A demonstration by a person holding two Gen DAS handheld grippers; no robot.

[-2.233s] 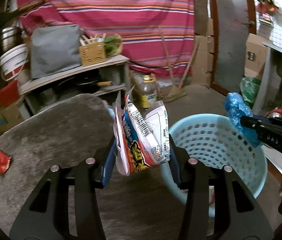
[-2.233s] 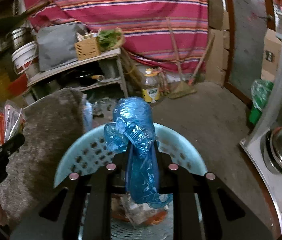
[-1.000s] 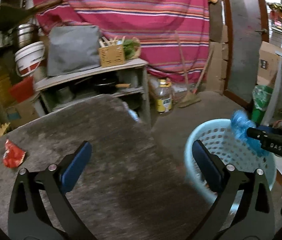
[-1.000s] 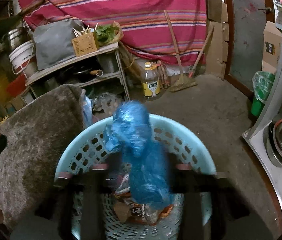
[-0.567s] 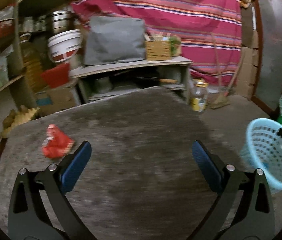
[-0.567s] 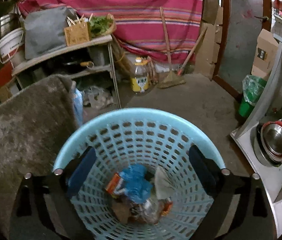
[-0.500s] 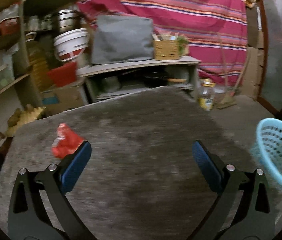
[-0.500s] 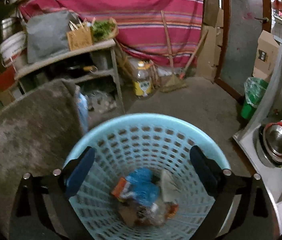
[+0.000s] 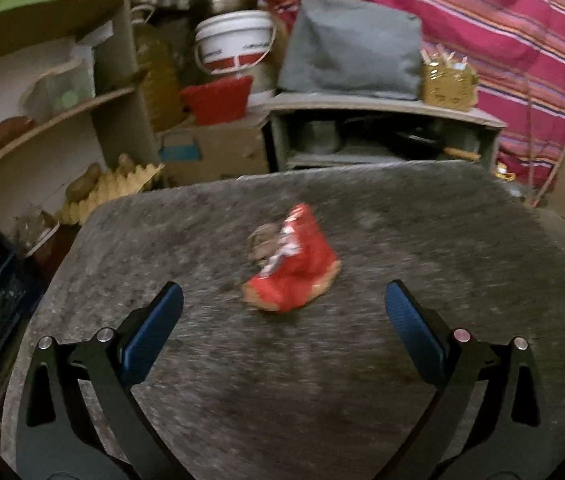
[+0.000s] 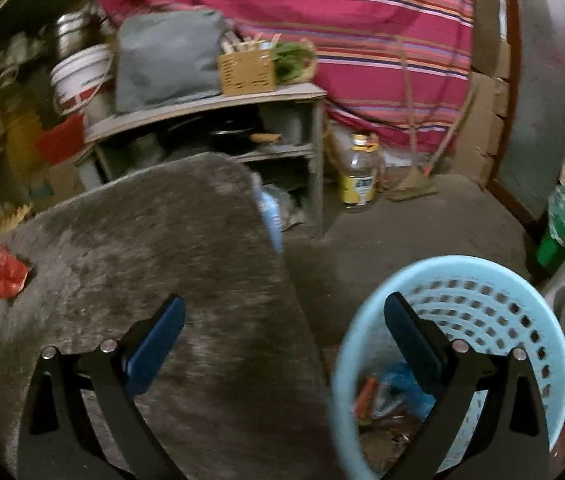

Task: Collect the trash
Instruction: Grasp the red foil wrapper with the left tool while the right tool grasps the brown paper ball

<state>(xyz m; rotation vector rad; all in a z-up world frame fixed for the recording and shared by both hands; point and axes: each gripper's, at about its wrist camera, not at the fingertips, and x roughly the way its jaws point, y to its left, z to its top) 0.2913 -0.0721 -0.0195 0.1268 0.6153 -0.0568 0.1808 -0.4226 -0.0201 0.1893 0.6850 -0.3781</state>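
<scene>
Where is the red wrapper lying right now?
The red wrapper lies on the grey table top, centred just ahead of the open left hand-held gripper in the left wrist view; the right wrist view shows it near the table's far-left edge.

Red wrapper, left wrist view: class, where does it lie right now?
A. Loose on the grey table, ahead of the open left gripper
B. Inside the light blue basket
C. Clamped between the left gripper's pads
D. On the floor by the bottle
A: the red wrapper lies on the grey table, beyond the left gripper, whose pads stand wide apart and touch nothing.
</scene>
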